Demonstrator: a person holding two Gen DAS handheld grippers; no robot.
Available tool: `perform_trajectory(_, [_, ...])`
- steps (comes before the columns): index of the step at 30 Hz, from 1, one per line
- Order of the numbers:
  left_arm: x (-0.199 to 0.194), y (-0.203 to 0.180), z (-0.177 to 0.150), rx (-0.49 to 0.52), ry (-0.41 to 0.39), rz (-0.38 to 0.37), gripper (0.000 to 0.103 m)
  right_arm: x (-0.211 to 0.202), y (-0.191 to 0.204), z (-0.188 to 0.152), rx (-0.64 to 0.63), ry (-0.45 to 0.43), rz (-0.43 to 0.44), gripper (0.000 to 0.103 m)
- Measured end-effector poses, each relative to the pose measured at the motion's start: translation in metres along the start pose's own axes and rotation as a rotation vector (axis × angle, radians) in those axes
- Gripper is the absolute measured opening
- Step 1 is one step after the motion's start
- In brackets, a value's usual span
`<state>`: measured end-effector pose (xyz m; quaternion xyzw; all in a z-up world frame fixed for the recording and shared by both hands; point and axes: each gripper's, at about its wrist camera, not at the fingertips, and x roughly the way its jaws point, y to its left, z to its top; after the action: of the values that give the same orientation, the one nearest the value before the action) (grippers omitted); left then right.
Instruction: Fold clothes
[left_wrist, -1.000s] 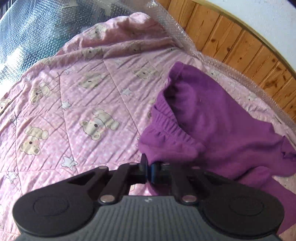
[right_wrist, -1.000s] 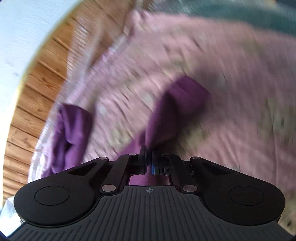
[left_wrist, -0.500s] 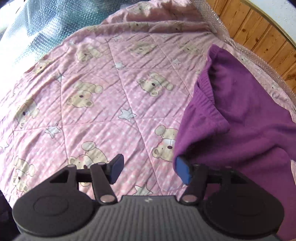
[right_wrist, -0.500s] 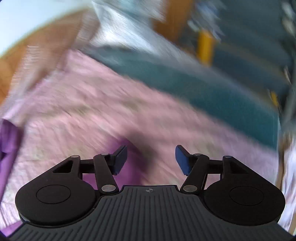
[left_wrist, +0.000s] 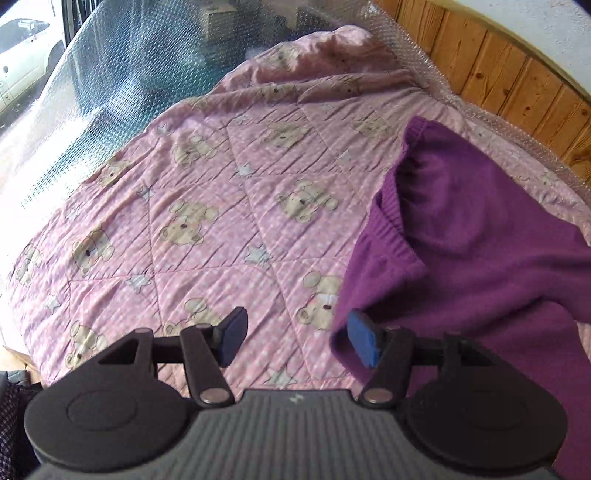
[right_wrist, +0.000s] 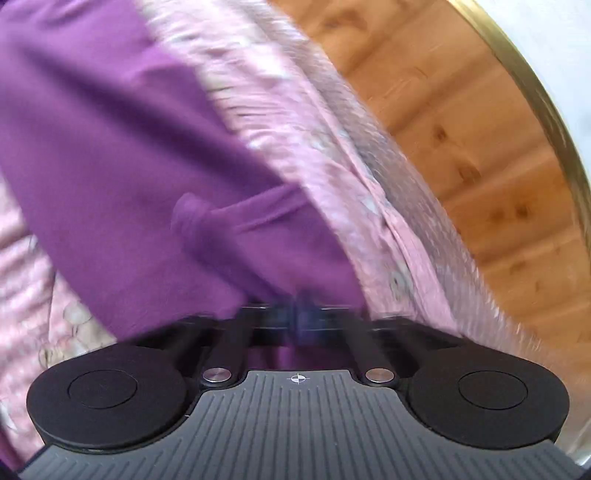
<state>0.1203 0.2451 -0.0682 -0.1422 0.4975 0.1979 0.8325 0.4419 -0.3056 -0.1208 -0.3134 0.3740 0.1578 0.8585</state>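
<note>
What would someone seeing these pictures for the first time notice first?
A deep purple garment sprawls over the right side of a pink quilt printed with teddy bears and stars. The left claw stands open just beside the garment's near edge. Wooden panelling runs behind the bed.

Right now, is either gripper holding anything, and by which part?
The left gripper is open and holds nothing. The right gripper is shut over the purple garment; blur hides whether it pinches fabric.
</note>
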Motion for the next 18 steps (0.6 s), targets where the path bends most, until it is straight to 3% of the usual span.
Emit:
perform_trajectory(3, [0.010, -0.017, 0.021, 0.034, -0.053, -0.040, 0.061, -0.059, -0.084, -0.038, 0.547, -0.105, -0.045, 0.000])
perform_trajectory(6, [0.036, -0.041, 0.051, 0.093, -0.083, -0.064, 0.061, -0.091, -0.139, -0.136, 1.069, -0.084, -0.093, 0.000])
perform_trajectory(7, [0.045, -0.051, 0.062, 0.117, -0.093, -0.069, 0.061, -0.089, -0.145, -0.175, 1.208, -0.036, -0.095, 0.010])
perform_trajectory(8, [0.054, -0.066, 0.074, 0.152, -0.107, -0.070, 0.061, -0.081, -0.146, -0.208, 1.301, 0.046, -0.087, 0.027])
perform_trajectory(9, [0.062, -0.079, 0.085, 0.188, -0.120, -0.062, 0.061, -0.077, -0.143, -0.233, 1.357, 0.126, -0.102, 0.031])
perform_trajectory(10, [0.069, -0.092, 0.096, 0.223, -0.133, -0.055, 0.062, -0.084, -0.140, -0.249, 1.397, 0.142, -0.135, 0.031])
perform_trajectory(12, [0.087, -0.118, 0.118, 0.294, -0.150, -0.062, 0.066, -0.104, -0.134, -0.267, 1.444, 0.093, -0.179, 0.039])
perform_trajectory(13, [0.096, -0.129, 0.128, 0.328, -0.157, -0.048, 0.067, -0.111, -0.134, -0.266, 1.443, 0.056, -0.172, 0.054])
perform_trajectory(14, [0.105, -0.140, 0.137, 0.363, -0.163, -0.036, 0.071, -0.118, -0.133, -0.265, 1.441, 0.019, -0.164, 0.059])
perform_trajectory(16, [0.125, -0.158, 0.150, 0.446, -0.164, -0.011, 0.073, -0.126, -0.132, -0.249, 1.333, -0.026, -0.151, 0.060])
perform_trajectory(18, [0.146, -0.169, 0.162, 0.466, -0.146, 0.011, 0.073, -0.121, -0.131, -0.227, 1.172, -0.004, -0.127, 0.077])
